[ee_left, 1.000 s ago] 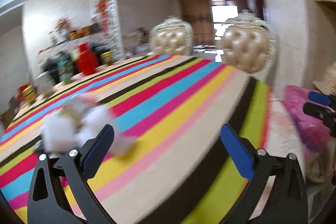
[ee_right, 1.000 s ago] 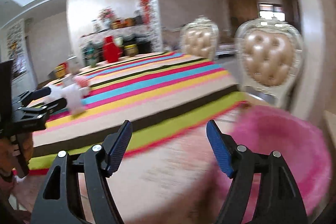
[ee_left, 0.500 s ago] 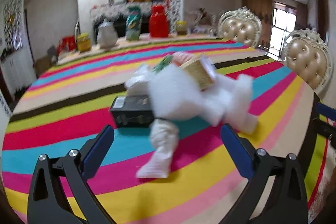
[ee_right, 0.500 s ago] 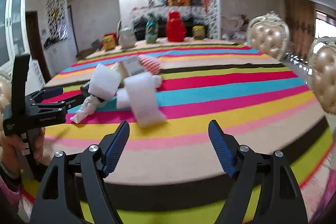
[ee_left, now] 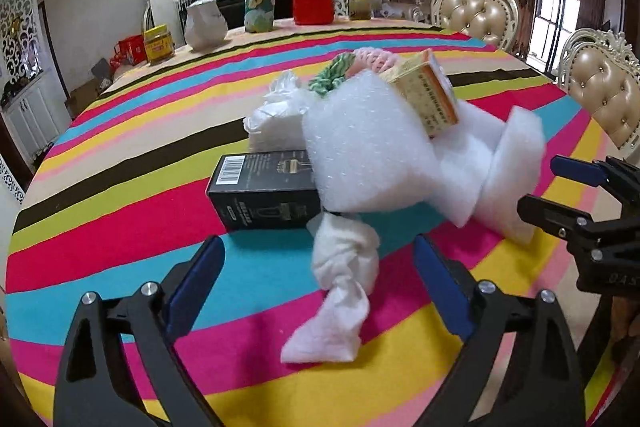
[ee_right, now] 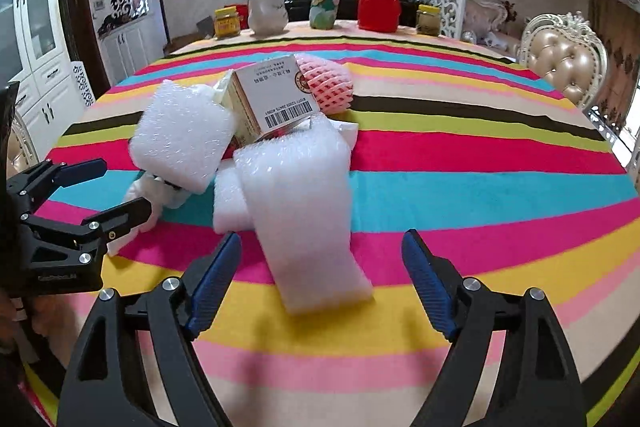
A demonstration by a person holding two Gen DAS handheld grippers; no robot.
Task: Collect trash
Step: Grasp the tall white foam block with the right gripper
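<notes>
A: What is sitting on the worktop [ee_left: 120,187]?

B: A heap of trash is lying mid-way across the striped cloth. The biggest piece is a white foam sheet [ee_right: 296,195], sloping down toward the right tongs [ee_right: 322,283]; its near end is resting between the two blue pads without touching either.

A: So those tongs are released?

B: Yes, standing wide, having just been opening, with nothing pinched.

A: And the left tongs [ee_left: 318,291]?

B: Also released, though the jaws have just been narrowing a little. A twisted white tissue [ee_left: 340,291] is trailing down between the pads, apart from both.

A: What else is lying in the heap?

B: A foam block [ee_left: 360,147] is leaning over a black box [ee_left: 260,195], which is sitting just beyond the left tongs. A yellow carton [ee_left: 430,93] is tilting on top of the foam. Behind it, a pink fruit net [ee_right: 328,87] and a crumpled clear bag [ee_left: 280,103] are touching the pile.
</notes>
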